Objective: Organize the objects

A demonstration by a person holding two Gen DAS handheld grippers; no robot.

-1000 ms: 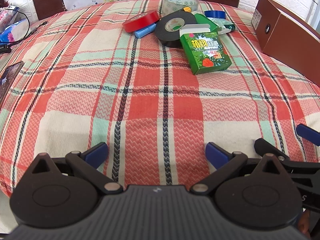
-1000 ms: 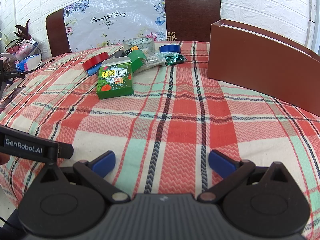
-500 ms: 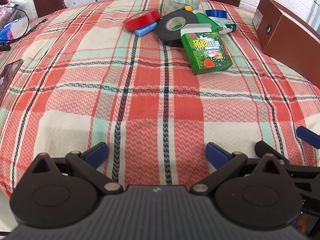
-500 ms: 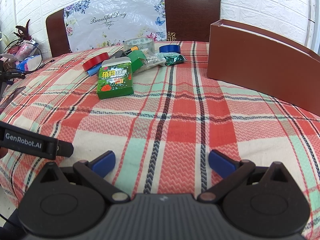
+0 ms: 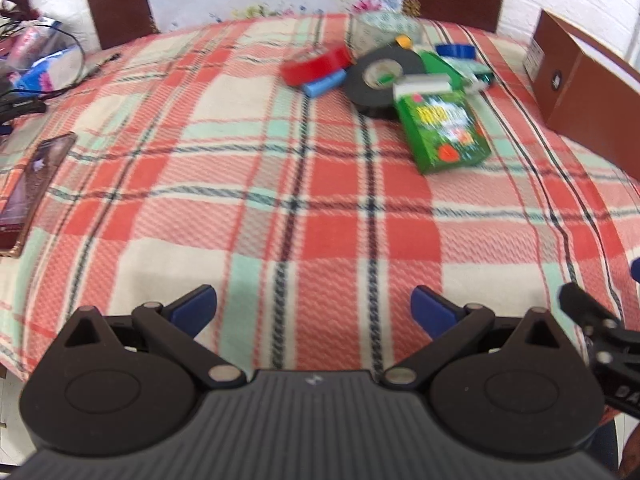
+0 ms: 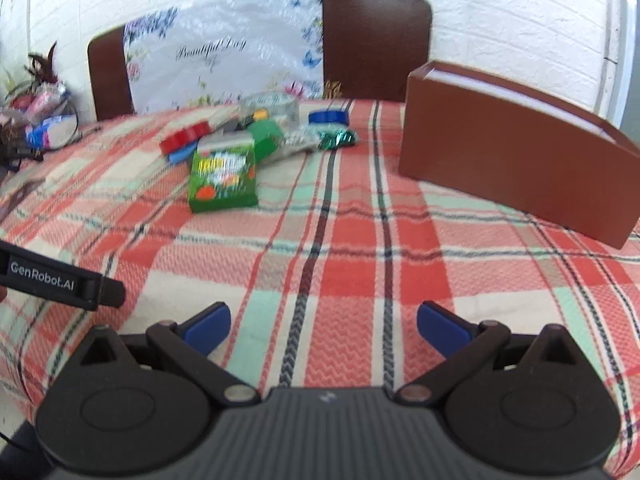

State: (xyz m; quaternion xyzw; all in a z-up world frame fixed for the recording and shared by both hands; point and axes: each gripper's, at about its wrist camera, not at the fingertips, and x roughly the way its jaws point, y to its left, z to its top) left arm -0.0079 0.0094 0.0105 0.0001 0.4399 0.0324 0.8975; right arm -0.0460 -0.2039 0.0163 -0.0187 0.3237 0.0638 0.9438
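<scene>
Both jaws wide open, empty: left gripper (image 5: 312, 304) and right gripper (image 6: 324, 326) hang over the near desk (image 6: 360, 264) edge. Clutter sits far-centre: green box (image 6: 223, 176) leaning on black tape roll (image 5: 380, 74). Brown box (image 6: 516, 168) far right, probably the bin.

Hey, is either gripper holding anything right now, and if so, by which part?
Nothing is held. The left gripper and the right gripper are both open over the plaid tablecloth, short of the green box.

Both wrist views low at near table edge – facing same clutter pile (image 5: 400, 76).
</scene>
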